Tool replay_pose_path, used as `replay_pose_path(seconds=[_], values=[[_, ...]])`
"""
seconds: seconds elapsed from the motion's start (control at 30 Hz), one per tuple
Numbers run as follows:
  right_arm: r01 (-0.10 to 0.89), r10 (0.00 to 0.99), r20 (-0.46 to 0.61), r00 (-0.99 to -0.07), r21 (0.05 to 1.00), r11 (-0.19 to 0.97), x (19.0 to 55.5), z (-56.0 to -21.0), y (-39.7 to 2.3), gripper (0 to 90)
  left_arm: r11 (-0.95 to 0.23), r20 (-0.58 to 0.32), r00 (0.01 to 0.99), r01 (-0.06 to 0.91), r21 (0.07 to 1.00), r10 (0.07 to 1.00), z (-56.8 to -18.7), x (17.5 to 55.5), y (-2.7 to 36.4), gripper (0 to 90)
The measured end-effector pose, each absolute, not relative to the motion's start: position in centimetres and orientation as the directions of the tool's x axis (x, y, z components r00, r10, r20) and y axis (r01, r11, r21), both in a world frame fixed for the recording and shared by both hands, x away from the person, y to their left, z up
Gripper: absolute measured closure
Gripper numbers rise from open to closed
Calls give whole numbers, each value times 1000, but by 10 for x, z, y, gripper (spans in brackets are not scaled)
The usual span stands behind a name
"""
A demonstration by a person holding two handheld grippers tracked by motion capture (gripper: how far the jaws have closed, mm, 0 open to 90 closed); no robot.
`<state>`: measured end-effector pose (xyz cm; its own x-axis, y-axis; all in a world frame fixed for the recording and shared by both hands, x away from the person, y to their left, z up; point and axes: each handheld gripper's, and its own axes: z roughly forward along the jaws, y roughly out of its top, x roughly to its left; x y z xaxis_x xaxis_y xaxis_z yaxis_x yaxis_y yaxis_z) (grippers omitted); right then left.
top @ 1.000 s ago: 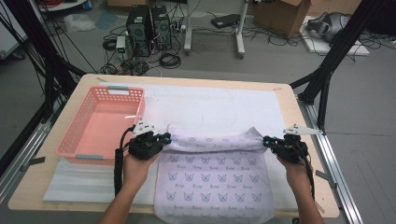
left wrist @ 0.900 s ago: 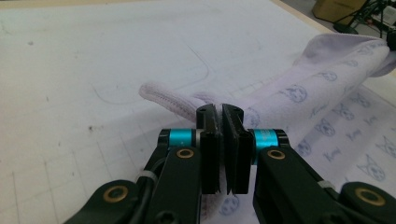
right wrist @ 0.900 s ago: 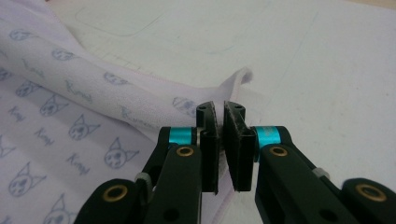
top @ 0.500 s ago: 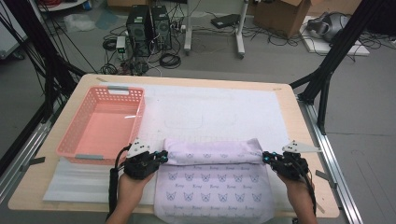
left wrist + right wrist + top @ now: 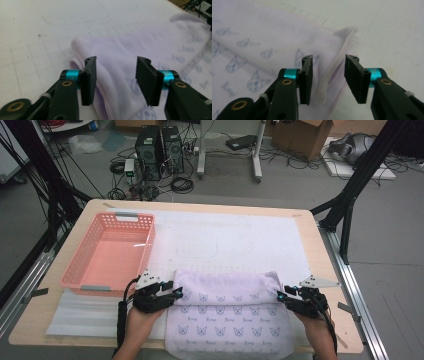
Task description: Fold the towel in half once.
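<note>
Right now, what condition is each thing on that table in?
Lilac cloth: folded over, far edge doubled back, lying flat.
Pink basket: upright, empty.
Left gripper: jaws just opened, cloth fold between them, not pinched.
Right gripper: jaws just opened, cloth edge between them, released.

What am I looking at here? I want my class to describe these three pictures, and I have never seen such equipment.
A person sits at a table with a hand-held tool in each hand, each ending in two black jaws: the left tongs and the right tongs. One picture looks down from above. The other two come from small cameras riding on each tool, looking along its jaws. On the table lie a folded lilac cloth printed with cat faces and a pink basket. Both tongs have just been opening at the fold's ends. The cloth lies between the jaws, but nothing is gripped.
</note>
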<state>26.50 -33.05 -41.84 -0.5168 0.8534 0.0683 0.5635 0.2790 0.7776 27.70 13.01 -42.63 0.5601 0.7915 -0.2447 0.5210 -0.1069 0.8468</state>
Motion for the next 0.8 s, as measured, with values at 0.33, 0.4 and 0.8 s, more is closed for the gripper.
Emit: replay_pose_path(seconds=[0.33, 0.4, 0.8], values=[[623, 881, 90, -465, 740, 253, 313, -413, -322, 516, -119, -251, 504, 593, 797, 827, -434, 323, 117, 491], [640, 882, 99, -460, 726, 252, 321, -416, -320, 475, -115, -259, 497, 603, 790, 828, -438, 327, 116, 524], [608, 857, 55, -512, 728, 317, 320, -416, -316, 865, -98, -247, 538, 533, 840, 806, -428, 316, 120, 857]])
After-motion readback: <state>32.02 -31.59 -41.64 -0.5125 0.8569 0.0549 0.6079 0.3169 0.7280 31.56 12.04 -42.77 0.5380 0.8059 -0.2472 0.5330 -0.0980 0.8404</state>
